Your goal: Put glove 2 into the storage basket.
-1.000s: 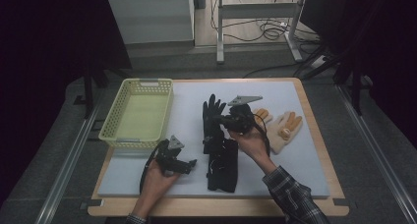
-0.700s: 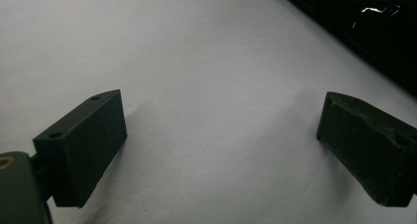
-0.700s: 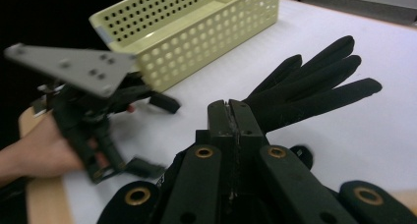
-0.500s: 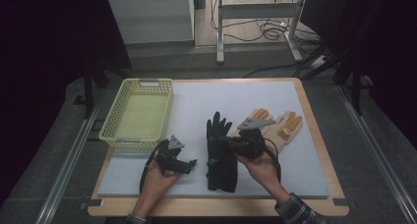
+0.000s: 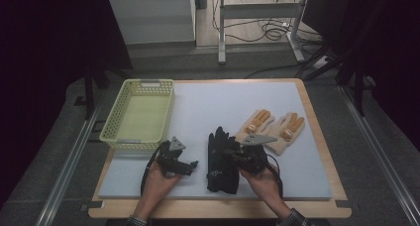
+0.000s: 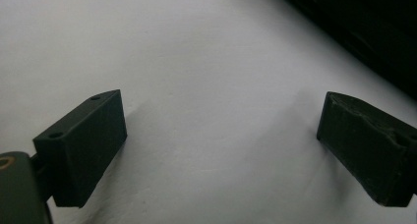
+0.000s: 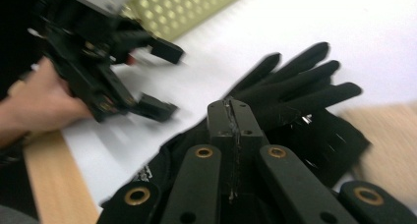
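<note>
Right hand-held gripper (image 7: 231, 117) has its jaws pressed fully together with nothing between them, sitting just above the black gloves (image 5: 221, 159) stacked near the front of the worktop (image 5: 317, 186). Left hand-held gripper (image 5: 190, 166) has jaws spread wide, empty, low over the bare white mat beside the gloves. Tan gloves (image 5: 272, 129) lie to the right, yellow basket (image 5: 141, 114) at left.

The gloves (image 5: 222, 161) at lower centre were black. The second pair of gloves (image 5: 277, 129) to their right was cream with orange fingertips. The basket (image 5: 116, 137) at left was pale yellow-green, on a white mat (image 5: 223, 102) with wooden counter (image 5: 317, 122) edges.
</note>
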Motion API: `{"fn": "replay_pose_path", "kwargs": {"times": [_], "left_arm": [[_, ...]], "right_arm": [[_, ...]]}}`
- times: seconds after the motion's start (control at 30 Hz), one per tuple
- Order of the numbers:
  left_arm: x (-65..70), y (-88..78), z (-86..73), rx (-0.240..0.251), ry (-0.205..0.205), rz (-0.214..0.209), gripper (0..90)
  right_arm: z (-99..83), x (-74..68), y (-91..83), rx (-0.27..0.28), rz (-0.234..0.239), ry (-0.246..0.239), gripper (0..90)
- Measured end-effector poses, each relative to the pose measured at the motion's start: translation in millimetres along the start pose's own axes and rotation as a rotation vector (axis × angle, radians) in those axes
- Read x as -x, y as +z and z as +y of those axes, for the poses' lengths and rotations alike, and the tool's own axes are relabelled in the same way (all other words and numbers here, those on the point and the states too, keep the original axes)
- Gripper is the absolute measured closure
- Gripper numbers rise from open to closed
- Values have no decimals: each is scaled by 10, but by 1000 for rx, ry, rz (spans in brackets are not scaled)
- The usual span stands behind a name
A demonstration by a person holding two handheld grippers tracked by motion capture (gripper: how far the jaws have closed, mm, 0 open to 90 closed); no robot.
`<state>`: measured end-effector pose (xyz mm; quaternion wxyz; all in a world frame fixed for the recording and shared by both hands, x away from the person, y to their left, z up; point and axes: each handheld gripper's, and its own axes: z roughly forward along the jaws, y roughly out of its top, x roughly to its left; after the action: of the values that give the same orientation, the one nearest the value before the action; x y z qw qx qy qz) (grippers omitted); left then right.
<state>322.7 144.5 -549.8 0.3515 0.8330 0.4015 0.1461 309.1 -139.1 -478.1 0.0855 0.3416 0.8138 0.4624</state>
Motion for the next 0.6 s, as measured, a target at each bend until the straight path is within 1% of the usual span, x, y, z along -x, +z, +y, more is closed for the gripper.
{"fn": "replay_pose_path", "kwargs": {"times": [0.13,0.27,0.37,0.4,0.5,0.57,0.6], "left_arm": [[-2,-2,0,-3,3,0,51],[-2,-3,0,-3,4,0,51],[-2,-3,0,-3,4,-1,51],[-2,-3,0,-3,4,0,51],[-2,-3,0,-3,4,-1,51],[-2,-2,0,-3,3,0,51],[-2,-2,0,-3,3,0,51]], "right_arm": [[-160,56,-48,-8,-38,-6,885],[-228,78,-72,-10,-49,-12,881],[-294,109,-38,-29,-60,-23,867],[-321,127,-16,-36,-62,-18,860],[-347,162,6,-41,-57,-18,787],[-325,182,-30,-29,-67,-38,729],[-295,205,-77,-26,-73,-51,675]]}}
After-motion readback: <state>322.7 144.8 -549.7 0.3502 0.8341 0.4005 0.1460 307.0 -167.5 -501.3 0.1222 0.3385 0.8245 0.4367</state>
